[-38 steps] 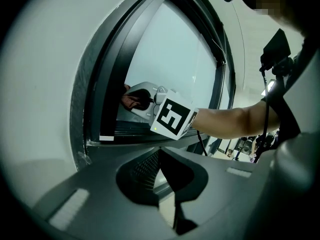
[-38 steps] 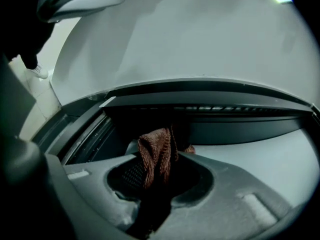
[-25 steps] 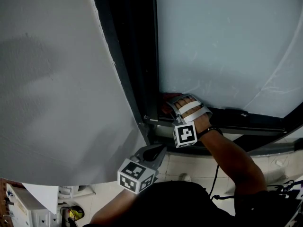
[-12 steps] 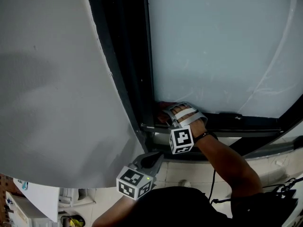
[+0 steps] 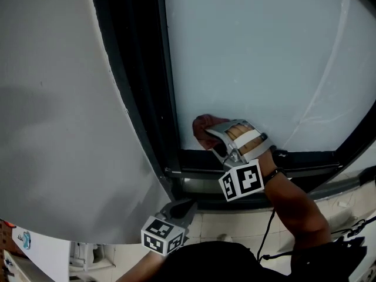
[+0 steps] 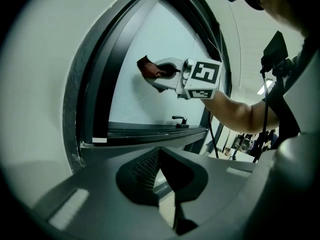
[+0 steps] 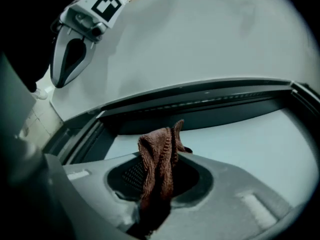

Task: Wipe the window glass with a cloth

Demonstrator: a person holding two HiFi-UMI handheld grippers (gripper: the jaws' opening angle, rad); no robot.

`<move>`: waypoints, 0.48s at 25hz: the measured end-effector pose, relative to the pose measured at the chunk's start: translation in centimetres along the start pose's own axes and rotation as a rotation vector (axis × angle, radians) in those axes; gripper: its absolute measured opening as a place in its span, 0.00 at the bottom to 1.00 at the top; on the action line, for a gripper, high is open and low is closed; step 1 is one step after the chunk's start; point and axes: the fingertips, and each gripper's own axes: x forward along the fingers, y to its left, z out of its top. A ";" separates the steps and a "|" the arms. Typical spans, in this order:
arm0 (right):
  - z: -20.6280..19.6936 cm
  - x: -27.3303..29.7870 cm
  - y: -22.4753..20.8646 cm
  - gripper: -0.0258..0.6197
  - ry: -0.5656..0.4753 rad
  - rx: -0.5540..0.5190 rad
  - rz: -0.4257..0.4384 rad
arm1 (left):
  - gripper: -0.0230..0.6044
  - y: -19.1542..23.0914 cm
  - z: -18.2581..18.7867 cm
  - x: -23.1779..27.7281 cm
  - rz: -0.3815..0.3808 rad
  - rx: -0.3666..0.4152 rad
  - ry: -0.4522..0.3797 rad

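Observation:
A brown cloth (image 5: 202,128) is pressed against the lower left corner of the pale window glass (image 5: 252,57). My right gripper (image 5: 212,136) is shut on it. In the right gripper view the cloth (image 7: 159,161) stands up from between the jaws of that gripper (image 7: 155,204), with the glass (image 7: 240,139) just beyond. The left gripper view shows the cloth (image 6: 148,69) and the right gripper (image 6: 156,75) on the pane. My left gripper (image 5: 183,207) hangs lower, below the frame's corner, shut and holding nothing. In its own view its jaws (image 6: 172,199) meet.
A dark window frame (image 5: 135,87) runs along the left side and bottom of the pane. A black handle (image 6: 179,119) sits on the bottom rail to the right. A white wall (image 5: 53,128) fills the left. Cables (image 5: 267,228) hang by the right arm.
The right gripper with the cloth has risen from the bottom frame corner onto the glass. The left gripper has stayed low by the frame.

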 end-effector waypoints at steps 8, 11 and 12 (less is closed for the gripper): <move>-2.1 -3.1 -12.2 0.16 0.038 -0.101 -0.272 | 0.06 -0.6 0.3 0.7 -0.008 0.002 -0.002; -2.6 -3.8 -15.2 0.16 0.053 -0.133 -0.326 | 0.06 -0.6 0.3 0.8 -0.003 0.001 -0.006; -2.7 -4.1 -16.0 0.16 0.056 -0.144 -0.339 | 0.06 -0.5 0.3 0.8 -0.001 0.000 -0.007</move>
